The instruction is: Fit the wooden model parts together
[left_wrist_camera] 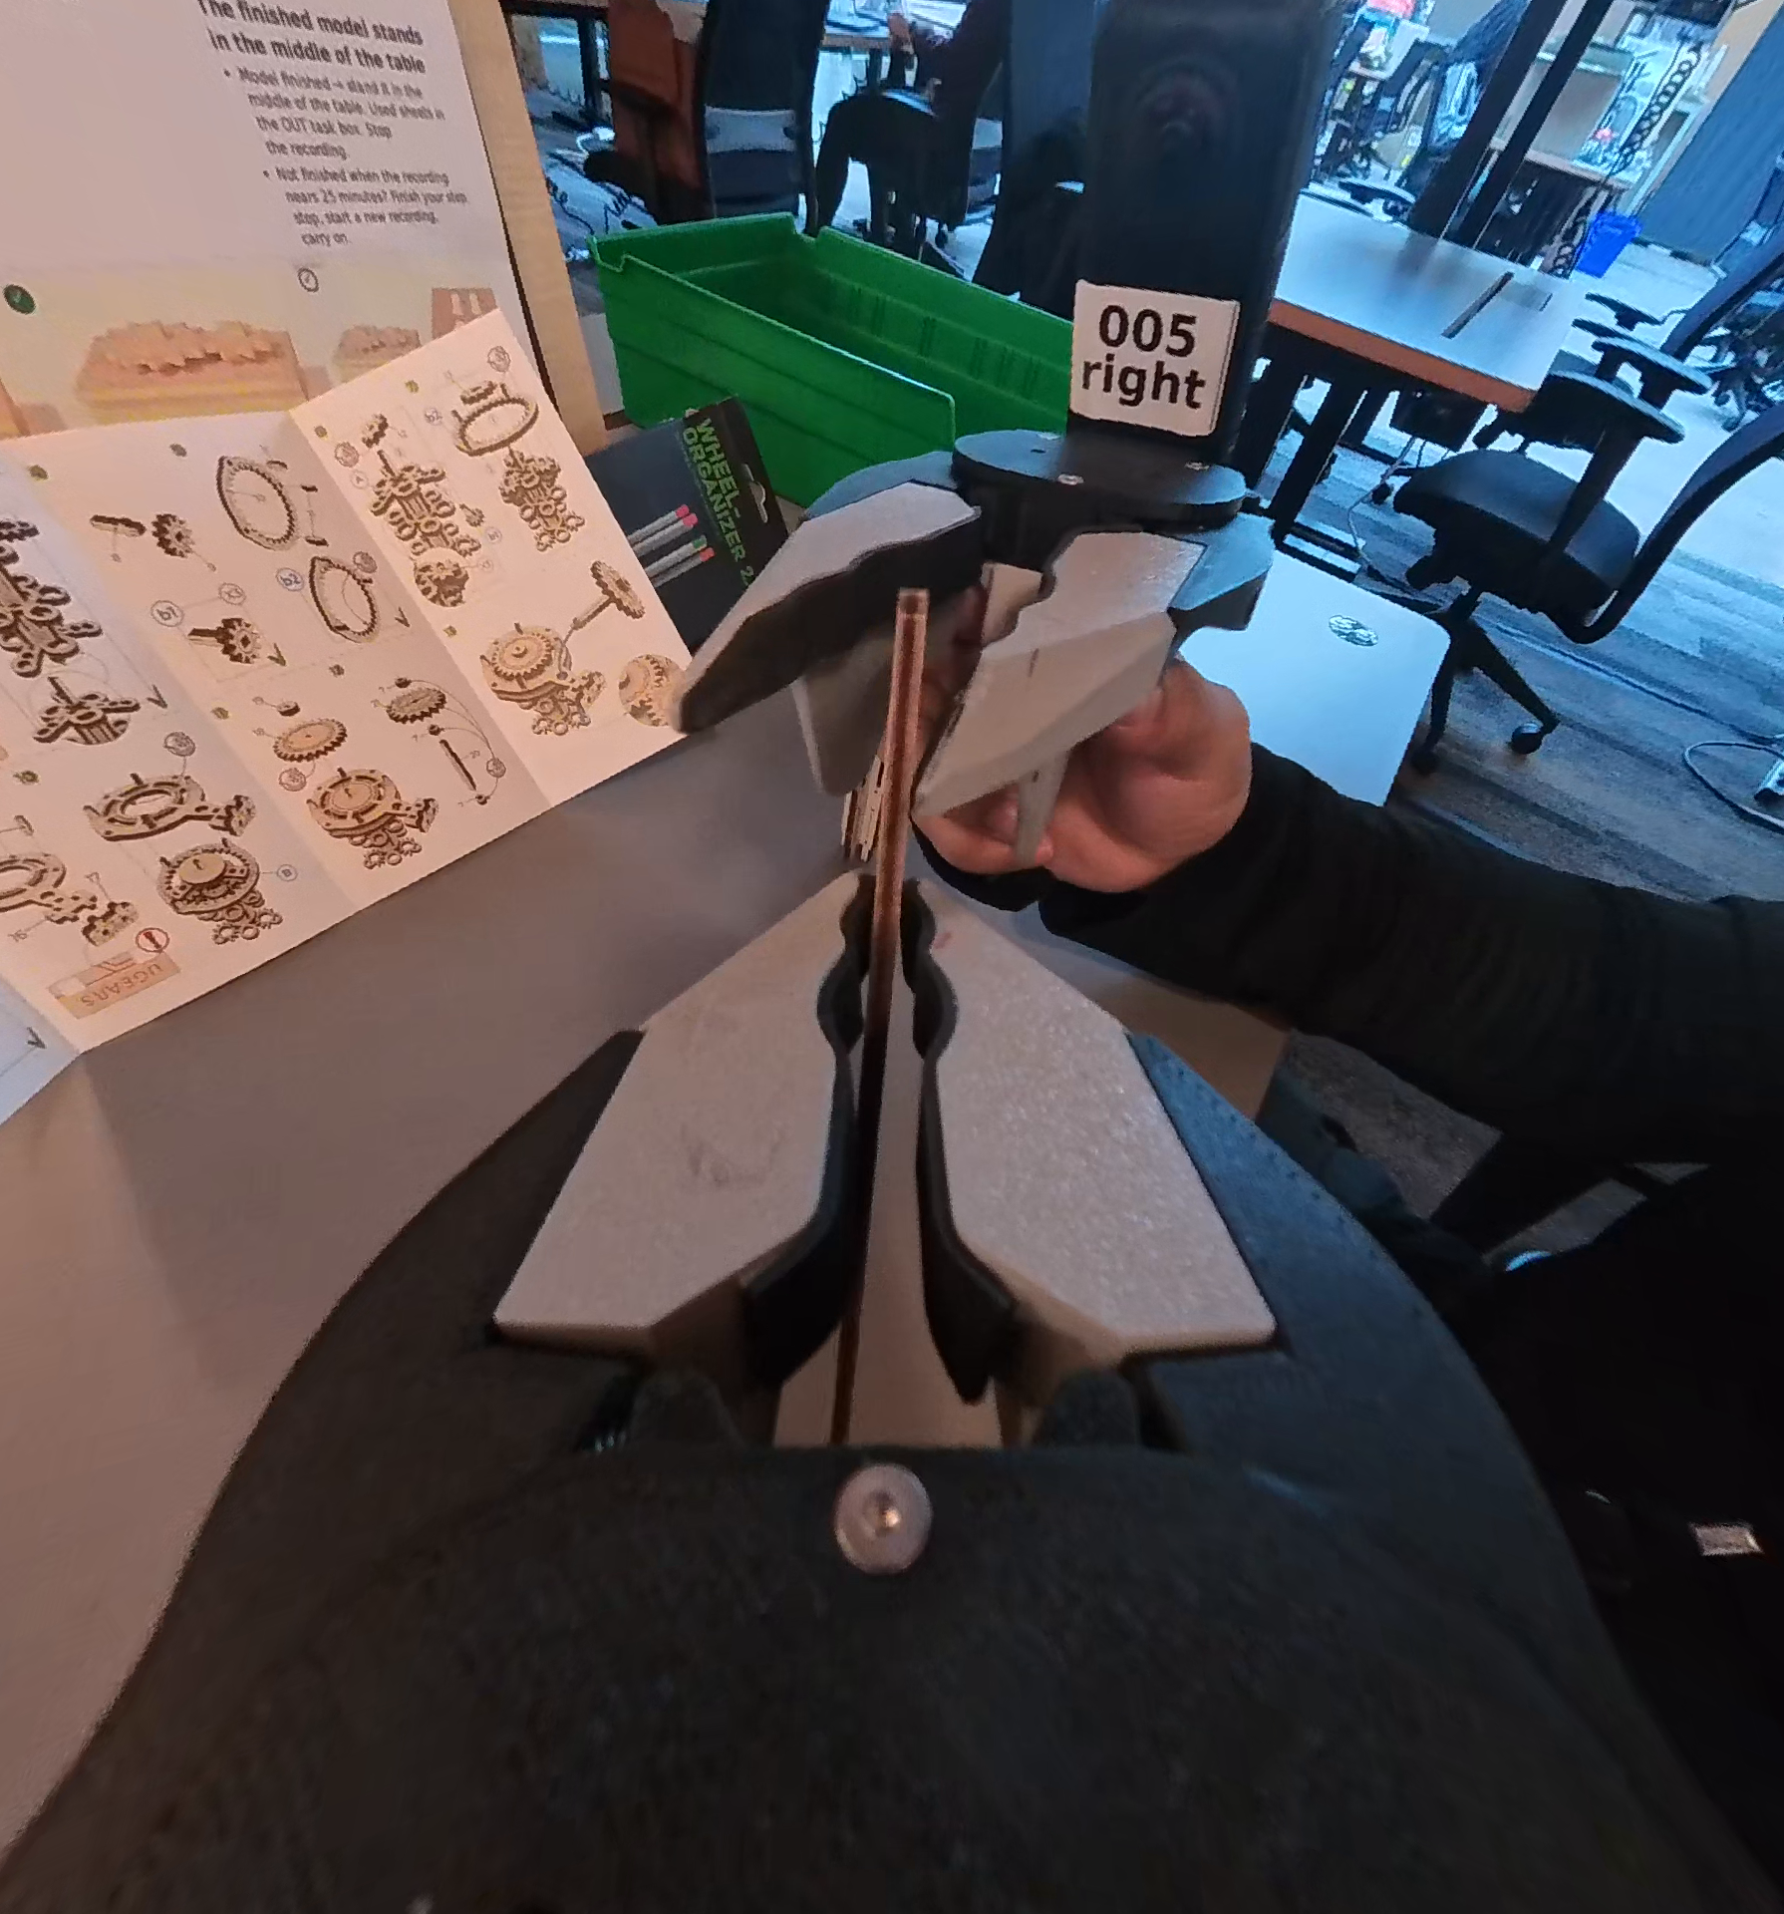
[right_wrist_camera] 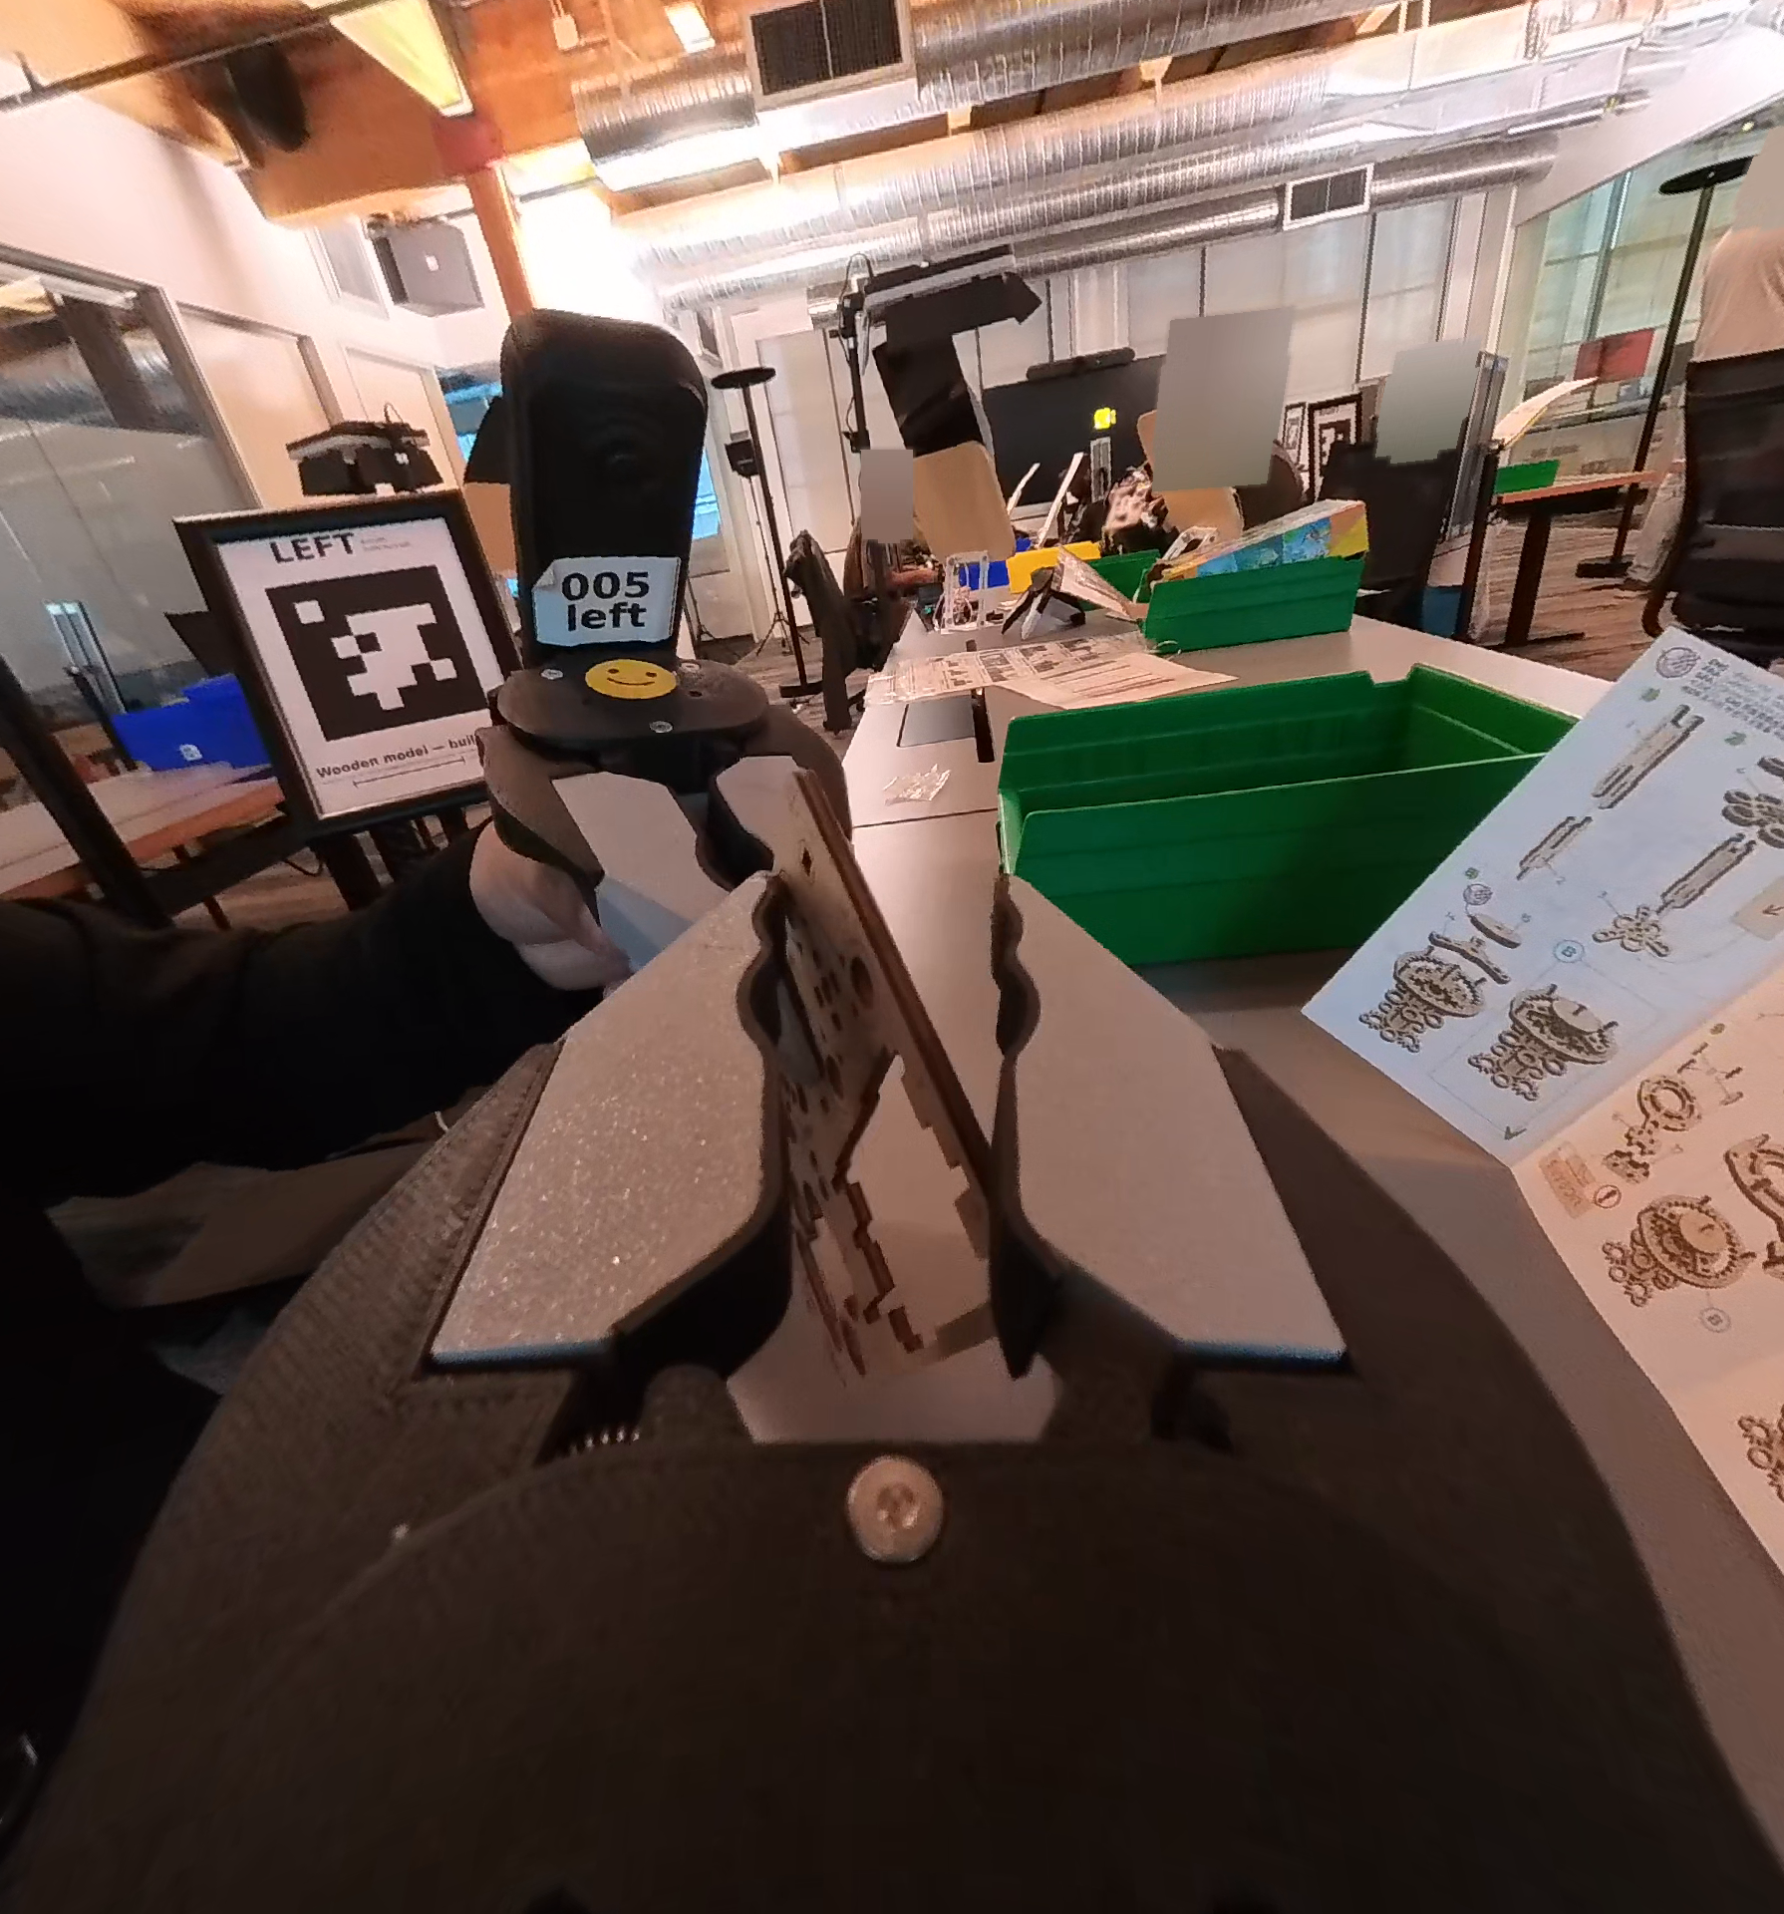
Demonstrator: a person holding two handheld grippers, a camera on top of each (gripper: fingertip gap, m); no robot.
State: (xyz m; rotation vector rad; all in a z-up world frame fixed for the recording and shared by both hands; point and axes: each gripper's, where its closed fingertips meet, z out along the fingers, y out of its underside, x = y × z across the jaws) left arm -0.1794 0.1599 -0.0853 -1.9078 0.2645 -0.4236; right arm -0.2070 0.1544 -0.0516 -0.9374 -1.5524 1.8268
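Left claw [left_wrist_camera: 883, 911] closed on the lower edge of the wooden sheet [left_wrist_camera: 893, 787], held edge-on above the table [left_wrist_camera: 380, 1056]. Right claw [right_wrist_camera: 883, 932] faces it from the opposite side, jaws part-open, sheet between them; firm contact cannot be confirmed. Right hand [left_wrist_camera: 1126, 798] wraps its handle.

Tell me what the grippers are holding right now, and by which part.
Left gripper is shut on the thin wooden sheet, near its lower end. Right gripper straddles the sheet's other end; whether it actually clamps cannot be told.
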